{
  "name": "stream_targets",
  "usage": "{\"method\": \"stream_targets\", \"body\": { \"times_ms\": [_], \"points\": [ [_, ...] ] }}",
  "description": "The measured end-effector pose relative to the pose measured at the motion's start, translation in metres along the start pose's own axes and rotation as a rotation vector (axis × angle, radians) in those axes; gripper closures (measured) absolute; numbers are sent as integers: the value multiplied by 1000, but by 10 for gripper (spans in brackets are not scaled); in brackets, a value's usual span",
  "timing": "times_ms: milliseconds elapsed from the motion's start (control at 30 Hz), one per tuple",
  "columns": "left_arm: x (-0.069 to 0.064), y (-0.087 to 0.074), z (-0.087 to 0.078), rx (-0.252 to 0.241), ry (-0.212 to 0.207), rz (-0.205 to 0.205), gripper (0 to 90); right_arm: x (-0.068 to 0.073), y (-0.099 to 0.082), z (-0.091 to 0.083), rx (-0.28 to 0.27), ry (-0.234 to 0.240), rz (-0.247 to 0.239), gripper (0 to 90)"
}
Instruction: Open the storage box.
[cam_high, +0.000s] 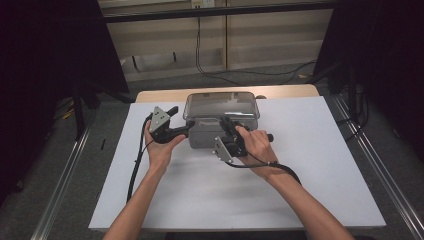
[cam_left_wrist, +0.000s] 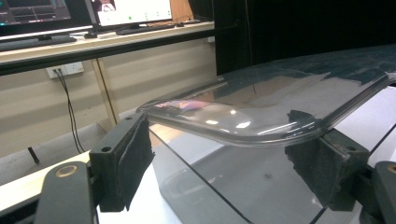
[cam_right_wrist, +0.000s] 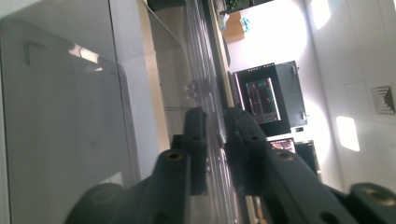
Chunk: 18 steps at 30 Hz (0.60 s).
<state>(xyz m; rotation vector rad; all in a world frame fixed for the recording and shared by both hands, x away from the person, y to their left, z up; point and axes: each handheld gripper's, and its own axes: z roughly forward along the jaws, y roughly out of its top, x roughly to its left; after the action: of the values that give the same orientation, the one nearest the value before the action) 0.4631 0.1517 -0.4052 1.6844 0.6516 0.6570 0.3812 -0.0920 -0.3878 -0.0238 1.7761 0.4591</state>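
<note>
High view, clear box (cam_high: 221, 120) on white sheet (cam_high: 310, 165), cables (cam_high: 240, 72) behind.

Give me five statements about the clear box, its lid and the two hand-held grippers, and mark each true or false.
1. The clear plastic box sits on a white board. True.
2. The right hand-held gripper pinches the lid edge. True.
3. The left hand-held gripper is clamped shut on the lid. False: its jaws stand apart around the lid's corner.
4. The box is full of fruit. False: nothing is seen inside.
5. The lid lies on the floor. False: it is on the box.
</note>
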Motion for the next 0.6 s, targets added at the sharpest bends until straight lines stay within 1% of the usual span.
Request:
{"method": "stream_targets", "body": {
  "times_ms": [33, 100, 133, 233, 267, 300, 367, 400, 433, 533, 600],
  "points": [
    [0, 0, 0, 2, -4, -8, 230, 0, -1, 0, 5, 7, 14, 717],
    [1, 0, 0, -3, -1, -12, 230, -1, -3, 1, -3, 19, 37, 675],
    [1, 0, -1, -4, 1, -11, 231, -1, -5, 1, 0, 21, 58, 650],
    [1, 2, -1, -17, 2, -10, 256, -2, -11, 0, -2, 22, 103, 618],
    [1, 2, -1, -17, -1, -11, 259, -3, -13, 0, 2, 25, 127, 602],
    [1, 3, -1, -15, -3, -10, 264, -5, -16, -1, 1, 23, 151, 567],
    [2, 4, -1, -12, 0, 2, 265, -8, -22, -3, -6, 5, 201, 501],
    [2, 5, -1, -18, -1, -1, 269, -9, -25, -3, -2, 3, 230, 474],
    [2, 6, -1, -19, -5, -3, 280, -10, -28, -4, -3, 2, 252, 467],
    [2, 6, -1, -20, -6, 0, 287, -13, -37, -6, -11, 11, 345, 409],
    [3, 6, -1, -23, -11, -5, 299, -17, -43, -7, -16, 27, 399, 380]
  ]
}}
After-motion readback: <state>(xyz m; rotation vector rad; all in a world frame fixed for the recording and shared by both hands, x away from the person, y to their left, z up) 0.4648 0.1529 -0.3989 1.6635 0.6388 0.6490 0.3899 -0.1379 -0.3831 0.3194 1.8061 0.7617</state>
